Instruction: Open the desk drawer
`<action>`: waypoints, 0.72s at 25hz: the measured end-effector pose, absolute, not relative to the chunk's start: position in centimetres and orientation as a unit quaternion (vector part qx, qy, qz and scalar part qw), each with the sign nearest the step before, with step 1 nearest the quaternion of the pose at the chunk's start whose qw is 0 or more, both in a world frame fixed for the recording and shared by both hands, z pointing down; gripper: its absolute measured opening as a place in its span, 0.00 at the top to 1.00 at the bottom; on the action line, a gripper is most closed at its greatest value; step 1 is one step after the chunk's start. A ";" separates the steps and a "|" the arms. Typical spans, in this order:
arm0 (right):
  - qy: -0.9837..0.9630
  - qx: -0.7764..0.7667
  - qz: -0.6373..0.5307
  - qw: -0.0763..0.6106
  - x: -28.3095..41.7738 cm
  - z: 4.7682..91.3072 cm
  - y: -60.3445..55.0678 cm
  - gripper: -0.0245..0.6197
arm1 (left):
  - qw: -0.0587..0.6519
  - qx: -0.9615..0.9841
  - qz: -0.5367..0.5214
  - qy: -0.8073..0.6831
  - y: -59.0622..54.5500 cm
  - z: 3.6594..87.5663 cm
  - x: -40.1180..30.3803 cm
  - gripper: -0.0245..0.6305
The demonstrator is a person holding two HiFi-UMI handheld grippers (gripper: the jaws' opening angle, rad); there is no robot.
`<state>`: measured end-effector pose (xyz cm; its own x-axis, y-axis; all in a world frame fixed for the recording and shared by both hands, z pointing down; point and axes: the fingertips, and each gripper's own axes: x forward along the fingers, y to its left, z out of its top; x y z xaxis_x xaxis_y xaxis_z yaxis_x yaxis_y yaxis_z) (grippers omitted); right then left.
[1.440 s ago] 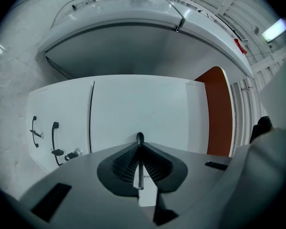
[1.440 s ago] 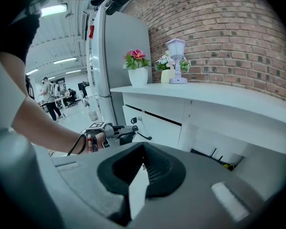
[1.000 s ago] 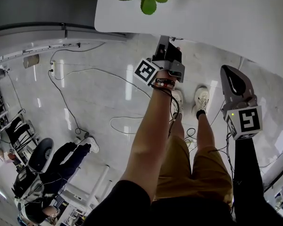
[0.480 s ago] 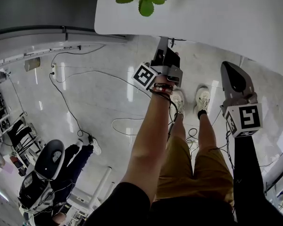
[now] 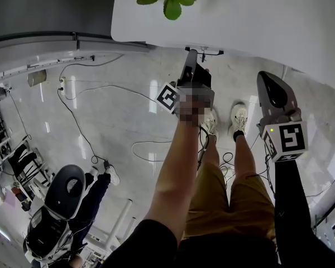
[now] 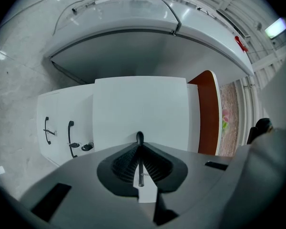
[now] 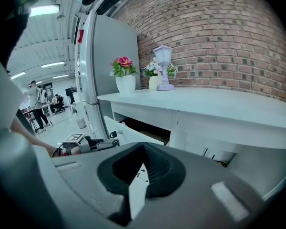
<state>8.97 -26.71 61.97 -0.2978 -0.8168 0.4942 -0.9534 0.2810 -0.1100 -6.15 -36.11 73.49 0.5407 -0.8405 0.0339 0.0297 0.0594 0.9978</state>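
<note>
The white desk (image 5: 257, 15) fills the top of the head view. My left gripper (image 5: 190, 54) reaches level to its front edge. In the left gripper view it (image 6: 139, 142) is shut on the thin black drawer handle (image 6: 139, 136), which stands against the white drawer front (image 6: 140, 104). The right gripper view shows the drawer (image 7: 131, 130) standing out from the desk, with a dark gap behind it. My right gripper (image 5: 264, 78) hangs apart to the right above the floor. Its jaws (image 7: 142, 147) are shut on nothing.
A lower cabinet with two black handles (image 6: 70, 138) sits beside the drawer. A flower pot (image 7: 125, 78) and a lantern (image 7: 163, 68) stand on the desk by the brick wall. Cables (image 5: 100, 88) trail over the floor, and a seated person (image 5: 72, 205) is at lower left.
The left gripper has drawn back slightly from the desk edge, and the black handle now shows from under it. The right gripper has barely moved. The seated person has shifted.
</note>
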 end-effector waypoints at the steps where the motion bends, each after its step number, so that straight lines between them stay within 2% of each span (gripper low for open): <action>1: -0.781 0.566 0.197 0.174 9.1 62.0 -27.1 0.96 | 0.644 0.596 -0.337 -0.341 -36.3 73.6 -6.1 0.92; 18: -0.786 0.567 0.184 0.166 6.7 60.4 -23.6 0.96 | 0.650 0.599 -0.315 -0.347 -30.8 73.4 -8.4 0.92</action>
<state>6.66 -23.59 60.45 -0.3022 -0.8301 0.4686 -0.9518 0.2897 -0.1007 -8.44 -30.80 73.44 0.5614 -0.8242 0.0737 -0.0063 0.0849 0.9964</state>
